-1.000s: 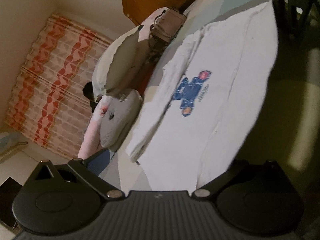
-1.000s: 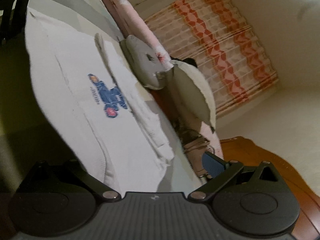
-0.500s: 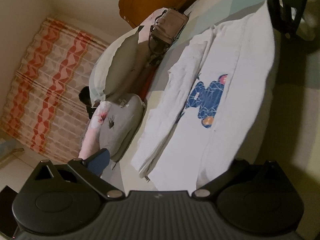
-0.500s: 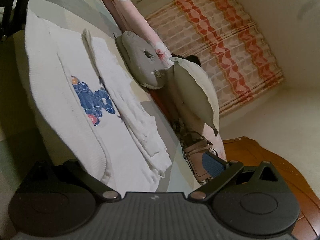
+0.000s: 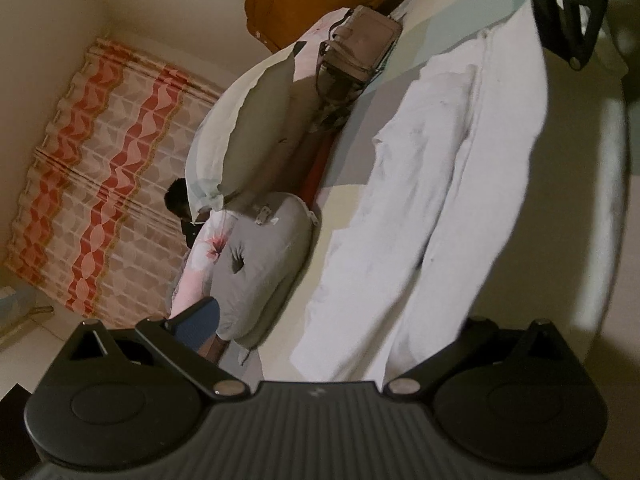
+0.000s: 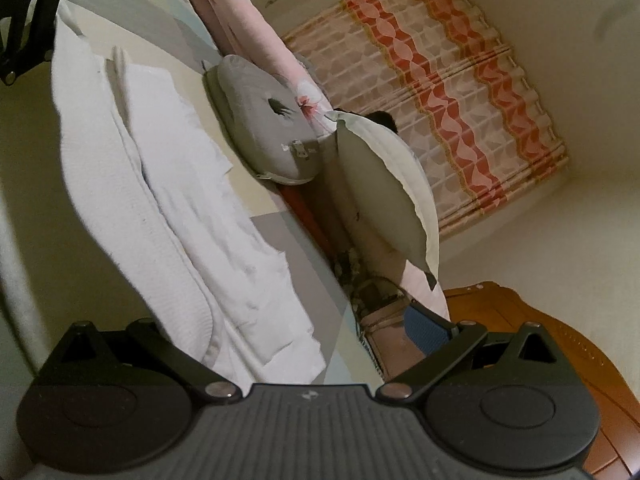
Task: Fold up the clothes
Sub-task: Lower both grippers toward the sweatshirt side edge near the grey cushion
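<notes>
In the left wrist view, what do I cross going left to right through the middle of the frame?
Patterned curtain → white pillow → grey cushion → white garment on the bed.

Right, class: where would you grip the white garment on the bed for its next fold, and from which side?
Probably the short end of the white garment, pinching both corners through all layers. It lies as a long narrow strip on the bed, so the next fold runs end to end. Come from the open near side; the grey cushion crowds the far edge.
</notes>
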`<state>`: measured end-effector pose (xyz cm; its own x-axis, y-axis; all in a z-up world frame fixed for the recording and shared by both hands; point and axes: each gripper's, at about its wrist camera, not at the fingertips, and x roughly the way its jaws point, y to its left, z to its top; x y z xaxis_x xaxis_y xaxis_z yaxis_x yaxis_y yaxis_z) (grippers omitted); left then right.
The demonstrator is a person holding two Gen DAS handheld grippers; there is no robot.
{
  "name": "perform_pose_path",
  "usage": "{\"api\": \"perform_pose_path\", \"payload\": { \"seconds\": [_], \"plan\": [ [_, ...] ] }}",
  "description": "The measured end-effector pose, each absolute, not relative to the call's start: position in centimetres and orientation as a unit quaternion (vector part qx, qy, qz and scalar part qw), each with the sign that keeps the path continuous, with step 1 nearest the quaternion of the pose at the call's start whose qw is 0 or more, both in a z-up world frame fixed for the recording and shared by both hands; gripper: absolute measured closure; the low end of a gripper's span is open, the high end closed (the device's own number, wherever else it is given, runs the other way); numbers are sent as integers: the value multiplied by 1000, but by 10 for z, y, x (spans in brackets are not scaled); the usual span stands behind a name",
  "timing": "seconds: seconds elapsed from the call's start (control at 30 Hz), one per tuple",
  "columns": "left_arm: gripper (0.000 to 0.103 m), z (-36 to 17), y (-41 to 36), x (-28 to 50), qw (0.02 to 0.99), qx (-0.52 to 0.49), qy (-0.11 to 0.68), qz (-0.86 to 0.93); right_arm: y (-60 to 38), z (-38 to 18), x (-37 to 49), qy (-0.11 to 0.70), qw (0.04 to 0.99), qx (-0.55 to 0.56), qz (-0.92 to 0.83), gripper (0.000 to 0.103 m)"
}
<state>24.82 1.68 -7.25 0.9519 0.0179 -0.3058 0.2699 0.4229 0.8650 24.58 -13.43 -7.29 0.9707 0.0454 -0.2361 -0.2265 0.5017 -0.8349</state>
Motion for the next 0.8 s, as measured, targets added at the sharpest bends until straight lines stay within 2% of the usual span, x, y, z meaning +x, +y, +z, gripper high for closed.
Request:
{"api": "perform_pose_path", "payload": {
  "seconds": [0.5, 0.8],
  "plan": [
    [0, -76, 20, 346, 840, 524, 130, -59, -130, -65, 348, 74, 868, -487, 67, 0],
    [0, -90, 29, 402, 852, 486, 179, -69, -124, -73, 408, 112, 871, -470, 89, 0]
  ]
}}
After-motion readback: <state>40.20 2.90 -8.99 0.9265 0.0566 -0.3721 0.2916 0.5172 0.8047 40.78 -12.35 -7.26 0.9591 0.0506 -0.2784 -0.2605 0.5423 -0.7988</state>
